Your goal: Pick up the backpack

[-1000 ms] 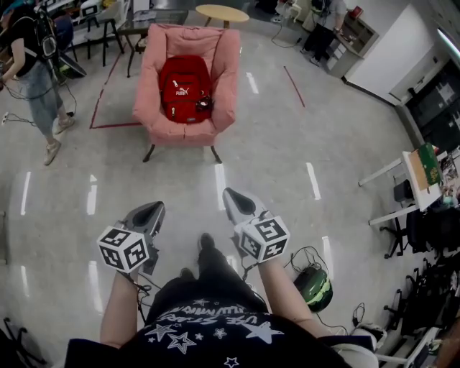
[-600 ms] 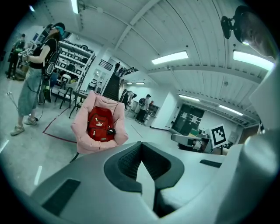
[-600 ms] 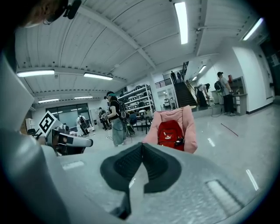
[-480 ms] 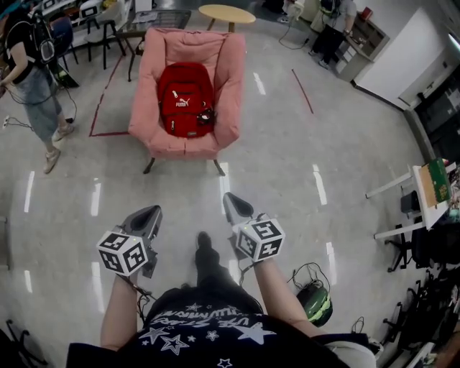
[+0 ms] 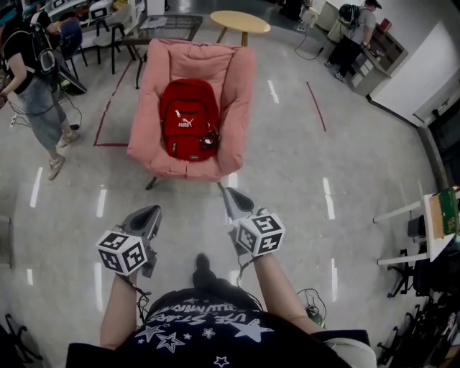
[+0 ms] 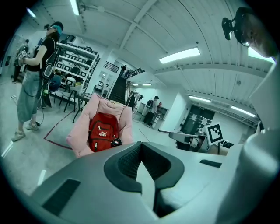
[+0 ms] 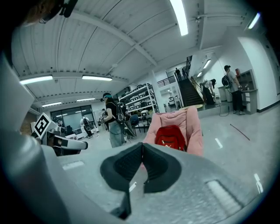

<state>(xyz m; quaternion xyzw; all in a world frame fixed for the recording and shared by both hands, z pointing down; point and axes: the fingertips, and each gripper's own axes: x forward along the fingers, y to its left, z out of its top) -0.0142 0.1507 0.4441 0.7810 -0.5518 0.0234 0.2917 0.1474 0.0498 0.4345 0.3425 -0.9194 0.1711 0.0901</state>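
Observation:
A red backpack [image 5: 188, 118] with a white logo leans upright against the back of a pink armchair [image 5: 228, 108]. It also shows in the left gripper view [image 6: 103, 131] and the right gripper view [image 7: 171, 137], still some way ahead. My left gripper [image 5: 154, 212] is shut and holds nothing, well short of the chair's front edge. My right gripper [image 5: 230, 194] is shut too, empty, its tip close to the chair's front right leg in the head view. A small dark object [image 5: 208, 139] lies by the backpack's lower right corner.
A person [image 5: 34, 79] stands left of the chair beside chairs and desks. A round wooden table [image 5: 240, 21] stands behind the armchair. Another person [image 5: 356, 32] stands at the far right by shelving. Red floor tape [image 5: 108, 111] marks the floor left of the chair.
Both grippers and I have moved forward across the floor toward the armchair, which now sits nearer and larger in the head view. Both grippers stayed shut.

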